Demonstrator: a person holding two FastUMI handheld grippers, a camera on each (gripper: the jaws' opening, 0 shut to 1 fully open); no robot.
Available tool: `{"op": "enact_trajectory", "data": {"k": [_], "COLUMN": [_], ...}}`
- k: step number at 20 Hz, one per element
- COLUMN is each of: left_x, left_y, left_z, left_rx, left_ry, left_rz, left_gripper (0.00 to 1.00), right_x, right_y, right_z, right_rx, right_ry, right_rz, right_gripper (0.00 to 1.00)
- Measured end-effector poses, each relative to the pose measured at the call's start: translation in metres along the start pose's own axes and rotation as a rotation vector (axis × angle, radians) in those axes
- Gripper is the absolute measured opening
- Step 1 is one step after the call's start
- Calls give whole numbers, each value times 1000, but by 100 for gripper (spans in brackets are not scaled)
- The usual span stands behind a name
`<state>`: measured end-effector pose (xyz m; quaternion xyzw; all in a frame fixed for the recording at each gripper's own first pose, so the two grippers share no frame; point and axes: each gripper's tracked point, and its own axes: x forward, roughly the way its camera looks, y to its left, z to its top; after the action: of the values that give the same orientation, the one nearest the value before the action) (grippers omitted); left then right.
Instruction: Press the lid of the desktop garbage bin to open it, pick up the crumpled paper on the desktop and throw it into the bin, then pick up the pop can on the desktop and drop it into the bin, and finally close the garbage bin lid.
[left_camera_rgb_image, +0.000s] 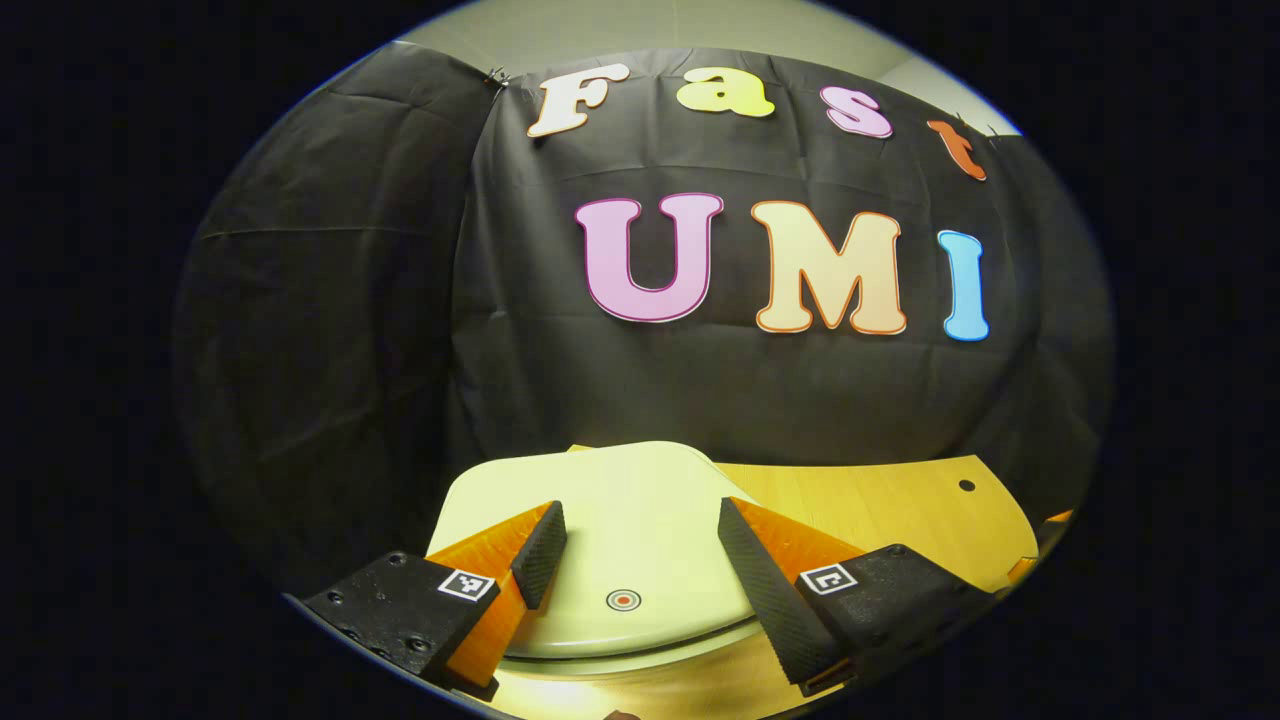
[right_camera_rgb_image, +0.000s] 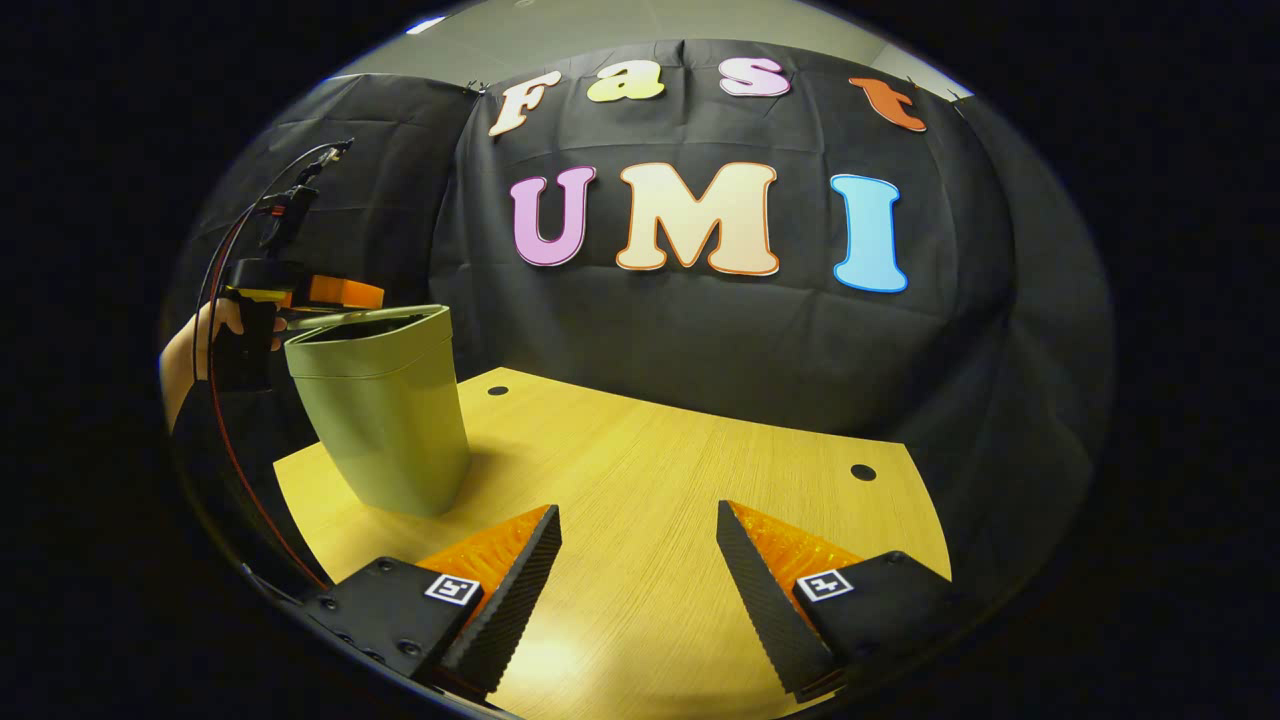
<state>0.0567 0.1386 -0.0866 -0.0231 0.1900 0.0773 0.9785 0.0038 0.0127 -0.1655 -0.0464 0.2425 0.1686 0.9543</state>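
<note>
Pale green plastic garbage bin (right_camera_rgb_image: 385, 410) stands upright near the left corner of the light wooden desktop (right_camera_rgb_image: 660, 470), close to that edge, with the black cloth wall behind it. In the right gripper view the remaining surface runs bare toward the far and right edges, giving open room; two small dark holes (right_camera_rgb_image: 863, 472) sit near the back edge. The right gripper (right_camera_rgb_image: 638, 550) hangs above the front of the desktop, fingers spread wide with nothing between them, well apart from the bin. In the left gripper view the left gripper (left_camera_rgb_image: 640, 555) hovers just above the bin's smooth pale lid (left_camera_rgb_image: 620, 520), fingers wide apart, a small red ringed mark (left_camera_rgb_image: 622, 600) between them; contact with the lid cannot be judged. A hand (right_camera_rgb_image: 215, 325) holds that gripper beside the bin's rim. The lid's near edge is cut off by the fingers.
</note>
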Motion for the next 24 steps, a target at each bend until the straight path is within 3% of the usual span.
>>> {"op": "enact_trajectory", "data": {"k": [9,15,24], "left_x": [0,-7,-16], "left_y": [-6,-16,-20], "left_z": [-22,-23,-15], "left_rx": [29,-23,56], "left_ry": [82,-13,-155], "left_rz": [13,-98,-102], "left_gripper": [98,98,96], "right_x": [10,10,0], "right_y": [13,15,29], "right_z": [-12,-2,-3], "right_rx": [42,89,43], "right_ry": [16,-7,-2], "right_rz": [30,30,32], "right_gripper": [99,99,98]}}
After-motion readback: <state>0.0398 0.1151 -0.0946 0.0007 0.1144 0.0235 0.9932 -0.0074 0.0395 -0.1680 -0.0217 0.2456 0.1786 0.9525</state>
